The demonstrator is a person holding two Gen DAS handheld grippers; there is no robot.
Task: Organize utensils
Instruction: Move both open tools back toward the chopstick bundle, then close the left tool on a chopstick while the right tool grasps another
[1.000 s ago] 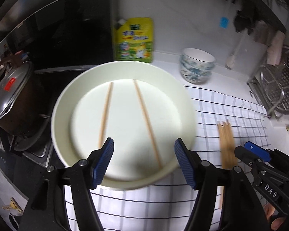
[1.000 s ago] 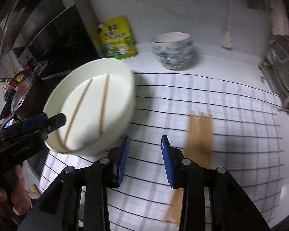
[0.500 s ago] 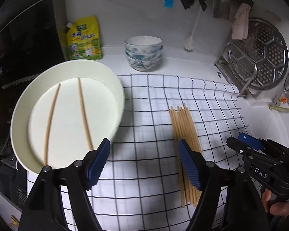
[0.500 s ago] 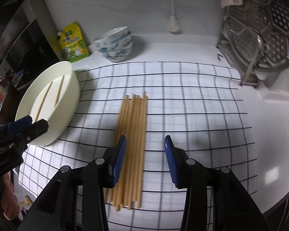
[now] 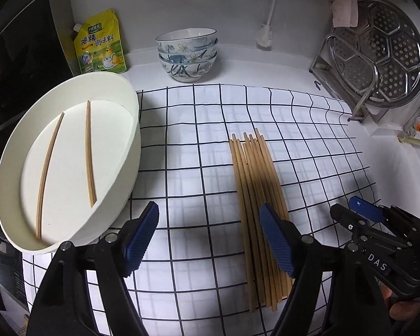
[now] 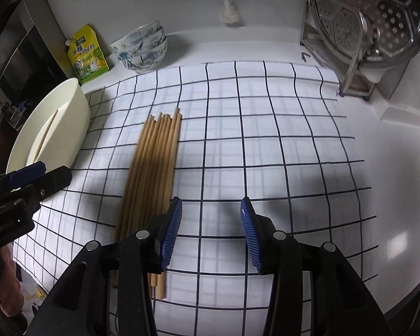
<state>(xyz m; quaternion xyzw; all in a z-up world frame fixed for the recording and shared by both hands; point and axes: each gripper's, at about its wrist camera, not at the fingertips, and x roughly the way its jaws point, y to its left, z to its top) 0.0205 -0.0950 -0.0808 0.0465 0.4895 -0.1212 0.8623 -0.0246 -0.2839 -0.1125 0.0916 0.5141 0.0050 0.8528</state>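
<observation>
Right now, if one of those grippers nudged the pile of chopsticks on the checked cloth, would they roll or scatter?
Probably they would scatter: the chopsticks lie loose, side by side, with nothing binding them. They look thin, stiff and light, so a nudge would likely fan them apart. The checked cloth may damp rolling somewhat, though they look round enough to roll.

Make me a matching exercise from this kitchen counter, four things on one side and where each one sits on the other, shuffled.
Things:
1. bundle of wooden chopsticks
2. pair of separate wooden chopsticks
3. stack of blue-patterned ceramic bowls
4. round perforated steel steamer tray

Places:
A. propped upright in a wire rack
B. inside the round white tray
C. lying on the black-and-white checked cloth
D. on the bare white counter by the back wall, next to a yellow pouch

Pairs: 1-C, 2-B, 3-D, 4-A
</observation>
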